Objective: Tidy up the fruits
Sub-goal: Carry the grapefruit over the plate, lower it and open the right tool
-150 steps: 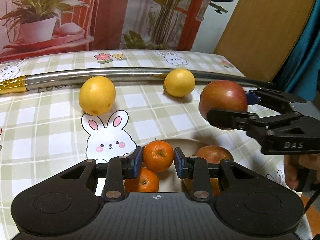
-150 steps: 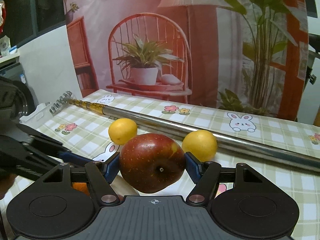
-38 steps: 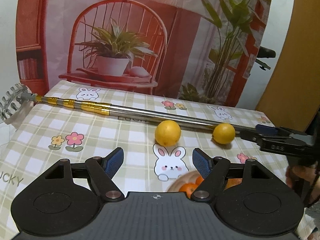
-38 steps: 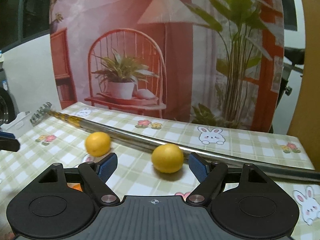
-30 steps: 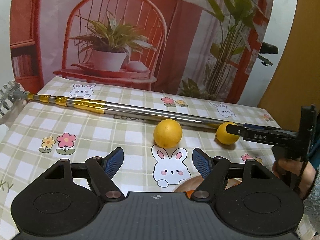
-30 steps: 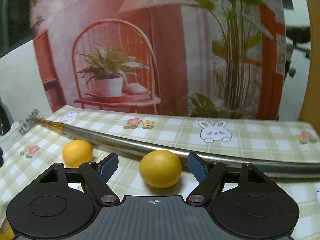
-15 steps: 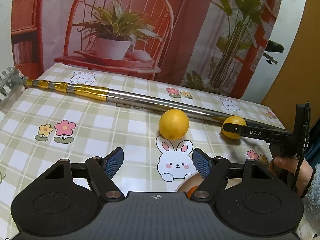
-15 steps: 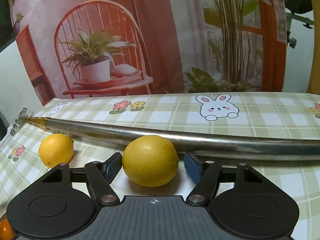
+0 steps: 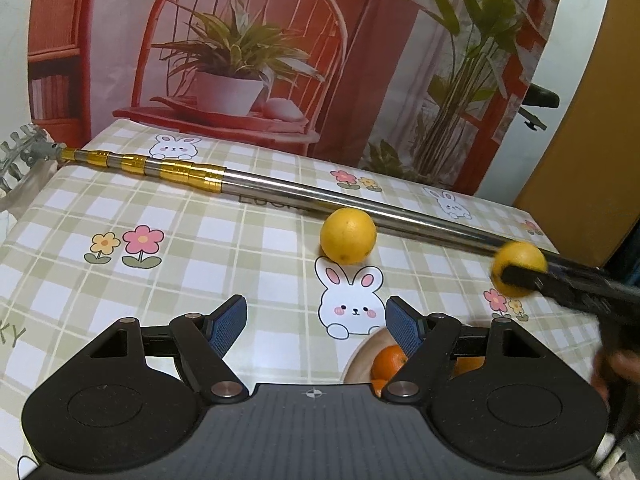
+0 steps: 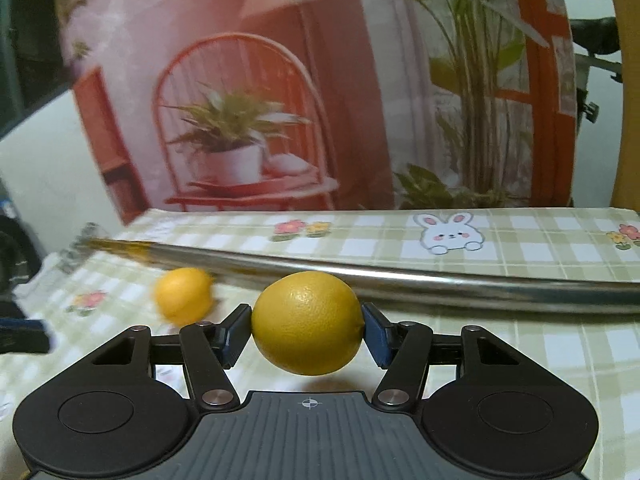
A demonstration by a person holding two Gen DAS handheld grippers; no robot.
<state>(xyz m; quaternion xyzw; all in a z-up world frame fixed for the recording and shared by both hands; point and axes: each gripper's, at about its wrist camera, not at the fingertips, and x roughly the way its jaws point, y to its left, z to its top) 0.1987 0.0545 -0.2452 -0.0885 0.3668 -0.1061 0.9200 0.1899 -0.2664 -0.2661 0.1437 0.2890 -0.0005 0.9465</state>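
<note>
Closing in the last half second, my right gripper [image 10: 307, 330] now has its blue pads pressed on both ends of the near lemon [image 10: 307, 323], which was sitting on the cloth a moment ago and now hangs clear above its shadow.

Left to right, left wrist view:
- Rake head [image 9: 18, 152], at the far left edge of the table, on a telescopic pole [image 9: 280, 196] with gold bands then bare steel, lying across the checked tablecloth [image 9: 200, 240].
- Left gripper [image 9: 316, 326], tongs well apart, nothing between them, hovering above the cloth.
- Second lemon [image 9: 348, 235], resting on the cloth, just in front of the pole and above a printed rabbit.
- Pale bowl [image 9: 360, 356], partly hidden behind my left gripper's right finger, with mandarins [image 9: 388, 360] inside.
- Held lemon, seen at the right with the black finger of the right gripper across it; a blurred hand [image 9: 616, 364] below.

Right wrist view: the second lemon appears blurred to the left of the held one; the pole runs behind both.
</note>
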